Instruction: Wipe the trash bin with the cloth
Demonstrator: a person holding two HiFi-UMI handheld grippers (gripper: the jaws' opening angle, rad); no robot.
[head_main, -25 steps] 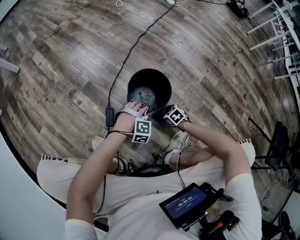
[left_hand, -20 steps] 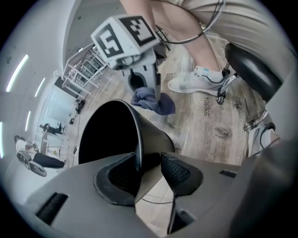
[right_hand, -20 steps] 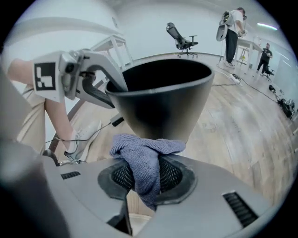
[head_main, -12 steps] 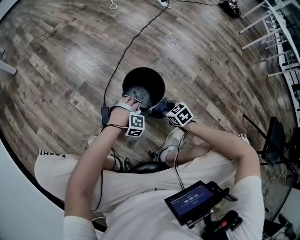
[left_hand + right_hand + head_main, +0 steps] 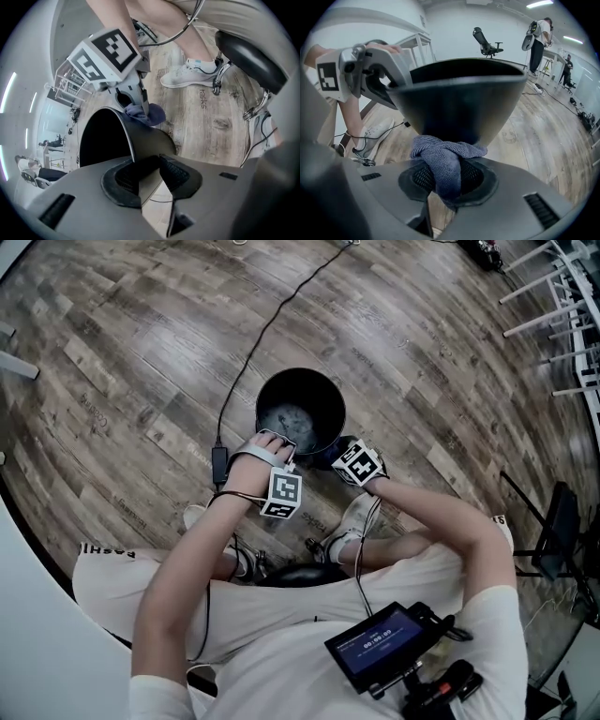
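Now the left tool, jaws just tightening on the trash bin rim, steadies it so the right tool, clamping the cloth, can wipe its wall.

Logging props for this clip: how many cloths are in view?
1: the blue cloth, pinched in the right gripper against the trash bin's outer wall. Another could be hidden behind the bin.

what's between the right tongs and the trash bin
The blue cloth. The right tongs are clamped on it, and its bunched end lies against the trash bin outer wall. The right gripper view shows this.
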